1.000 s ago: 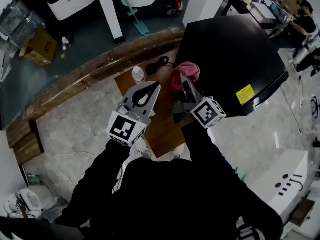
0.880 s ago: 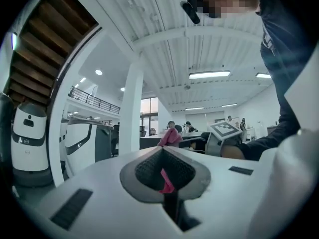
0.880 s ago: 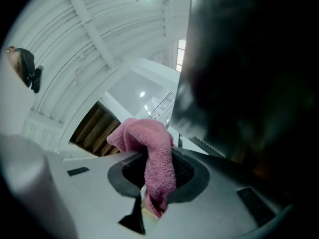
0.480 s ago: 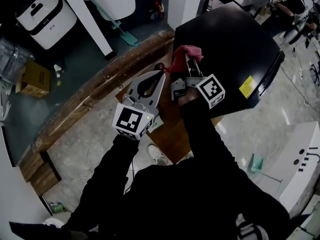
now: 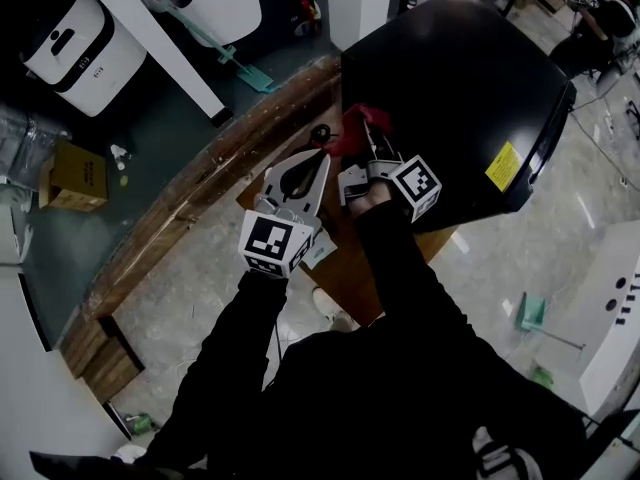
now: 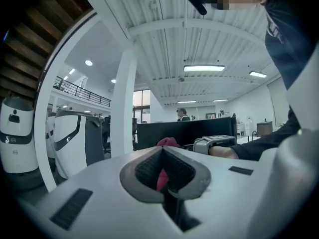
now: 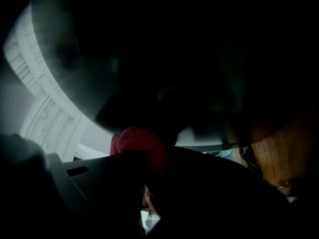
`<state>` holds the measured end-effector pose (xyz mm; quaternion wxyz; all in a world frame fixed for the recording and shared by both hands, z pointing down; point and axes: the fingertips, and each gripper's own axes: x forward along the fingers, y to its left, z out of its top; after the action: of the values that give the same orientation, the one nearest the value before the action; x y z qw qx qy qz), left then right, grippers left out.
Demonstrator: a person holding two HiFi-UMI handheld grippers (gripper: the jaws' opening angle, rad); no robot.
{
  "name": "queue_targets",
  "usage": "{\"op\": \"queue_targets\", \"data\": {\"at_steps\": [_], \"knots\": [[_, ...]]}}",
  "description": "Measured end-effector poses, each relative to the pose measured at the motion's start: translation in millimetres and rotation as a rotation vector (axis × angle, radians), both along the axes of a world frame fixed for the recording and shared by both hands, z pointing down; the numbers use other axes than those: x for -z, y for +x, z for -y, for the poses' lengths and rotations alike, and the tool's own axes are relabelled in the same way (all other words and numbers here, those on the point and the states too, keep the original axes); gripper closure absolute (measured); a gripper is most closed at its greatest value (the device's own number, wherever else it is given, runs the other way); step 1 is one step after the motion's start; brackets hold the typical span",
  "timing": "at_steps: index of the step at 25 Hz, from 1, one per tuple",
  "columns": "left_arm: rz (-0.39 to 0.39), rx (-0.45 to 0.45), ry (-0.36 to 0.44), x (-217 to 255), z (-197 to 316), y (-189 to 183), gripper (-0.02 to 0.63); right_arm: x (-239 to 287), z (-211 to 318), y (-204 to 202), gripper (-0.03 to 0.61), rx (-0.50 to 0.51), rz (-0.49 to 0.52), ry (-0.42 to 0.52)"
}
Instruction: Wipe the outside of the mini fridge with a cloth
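The black mini fridge [image 5: 470, 88] stands on the wooden table [image 5: 352, 263] at the upper right of the head view. My right gripper [image 5: 368, 140] is shut on a red cloth [image 5: 360, 123] and holds it against the fridge's near left edge. In the right gripper view the cloth [image 7: 135, 139] bunches over the jaws under the dark fridge wall [image 7: 189, 59]. My left gripper [image 5: 321, 160] is shut with nothing in it and hovers just left of the right one. The left gripper view looks past that gripper's own tips [image 6: 162, 151] to the cloth [image 6: 168, 142] and the fridge [image 6: 199, 130].
A long wooden curb [image 5: 190, 193] runs diagonally behind the table. A black cable [image 5: 320, 133] lies on the table by the fridge. White machines [image 5: 70, 38], a cardboard box [image 5: 75, 178] and a teal mop [image 5: 248, 74] stand on the floor beyond.
The right gripper has carried the cloth up and in against the fridge's left edge. The left gripper stays shut beside it. The head view has shifted.
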<state>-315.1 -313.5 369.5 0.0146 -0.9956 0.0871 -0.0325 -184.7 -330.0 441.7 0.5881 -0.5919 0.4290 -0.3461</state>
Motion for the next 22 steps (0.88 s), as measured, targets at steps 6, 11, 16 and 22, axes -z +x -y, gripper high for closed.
{"op": "queue_targets", "data": {"at_steps": [6, 11, 16, 22], "knots": [[0.092, 0.006, -0.069, -63, 12, 10, 0.607, -61, 2, 1, 0.500, -0.010, 0.045, -0.062], [0.177, -0.004, -0.088, -116, 18, 16, 0.607, -120, 4, 2, 0.502, -0.015, 0.076, -0.147], [0.257, -0.015, -0.146, -170, 19, 26, 0.607, -181, 4, 3, 0.502, -0.019, 0.116, -0.234], [0.337, -0.029, -0.209, -224, 19, 31, 0.607, -244, 6, 3, 0.502, -0.019, 0.170, -0.312]]}}
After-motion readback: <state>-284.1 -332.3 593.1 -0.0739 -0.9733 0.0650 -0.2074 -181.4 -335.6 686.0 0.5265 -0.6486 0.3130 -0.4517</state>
